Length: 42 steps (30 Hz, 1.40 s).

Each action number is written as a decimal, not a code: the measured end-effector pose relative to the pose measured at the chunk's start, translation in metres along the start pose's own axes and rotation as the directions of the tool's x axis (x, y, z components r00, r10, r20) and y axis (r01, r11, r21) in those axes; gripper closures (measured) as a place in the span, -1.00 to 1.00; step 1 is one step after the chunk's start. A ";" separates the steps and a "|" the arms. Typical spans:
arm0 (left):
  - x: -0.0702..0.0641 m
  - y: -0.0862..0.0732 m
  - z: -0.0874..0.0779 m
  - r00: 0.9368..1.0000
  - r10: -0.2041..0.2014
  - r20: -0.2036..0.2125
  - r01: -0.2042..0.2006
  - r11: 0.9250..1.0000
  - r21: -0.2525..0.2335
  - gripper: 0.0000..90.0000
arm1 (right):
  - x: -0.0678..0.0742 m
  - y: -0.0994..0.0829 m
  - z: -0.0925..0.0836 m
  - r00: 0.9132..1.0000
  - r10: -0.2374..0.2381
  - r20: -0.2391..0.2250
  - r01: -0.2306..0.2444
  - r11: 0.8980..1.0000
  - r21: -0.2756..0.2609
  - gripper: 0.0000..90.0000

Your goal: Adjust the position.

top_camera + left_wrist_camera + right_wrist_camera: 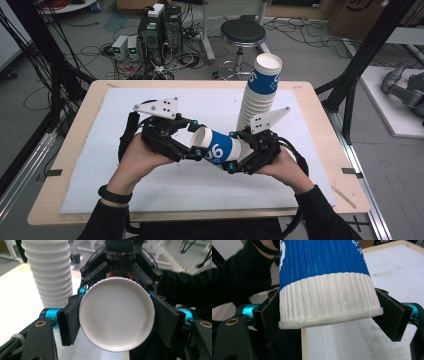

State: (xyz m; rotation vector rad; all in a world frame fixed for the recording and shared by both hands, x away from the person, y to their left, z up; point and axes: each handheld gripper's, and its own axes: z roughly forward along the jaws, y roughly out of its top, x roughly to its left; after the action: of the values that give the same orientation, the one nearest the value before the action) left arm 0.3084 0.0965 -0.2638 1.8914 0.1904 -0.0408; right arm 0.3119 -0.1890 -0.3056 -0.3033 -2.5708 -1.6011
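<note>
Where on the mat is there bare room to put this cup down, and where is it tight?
The cup lies between both grippers. Bare white mat runs left of the left gripper, and along the near edge in front of the forearms. It is crowded at right centre: the cup stack stands just behind the right gripper.

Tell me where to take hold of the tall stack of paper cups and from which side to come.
Grip the cup stack low on its white ribbed section, from the person's side. It leans toward the far right, so a grip near the top blue cup would probably tip it or lift that cup alone.
</note>
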 end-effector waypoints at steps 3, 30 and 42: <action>0.000 -0.001 -0.002 1.000 0.012 0.001 -0.012 0.998 -0.066 -0.34 | -0.001 0.001 -0.004 1.000 0.016 -0.008 -0.017 0.998 -0.059 -0.65; -0.001 -0.001 -0.001 1.000 0.009 -0.025 -0.008 1.000 0.024 -0.55 | -0.002 0.001 -0.010 0.999 0.024 -0.023 -0.027 0.993 -0.114 -0.55; 0.001 -0.003 0.001 1.000 0.016 0.015 -0.017 0.998 0.065 -0.34 | 0.000 0.003 -0.010 1.000 0.011 -0.009 -0.011 0.999 -0.037 -0.59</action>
State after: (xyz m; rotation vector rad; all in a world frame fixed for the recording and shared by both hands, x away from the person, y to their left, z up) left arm 0.3089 0.0961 -0.2669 1.9566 0.1656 -0.0496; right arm 0.3121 -0.1968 -0.2981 -0.3122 -2.5306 -1.6441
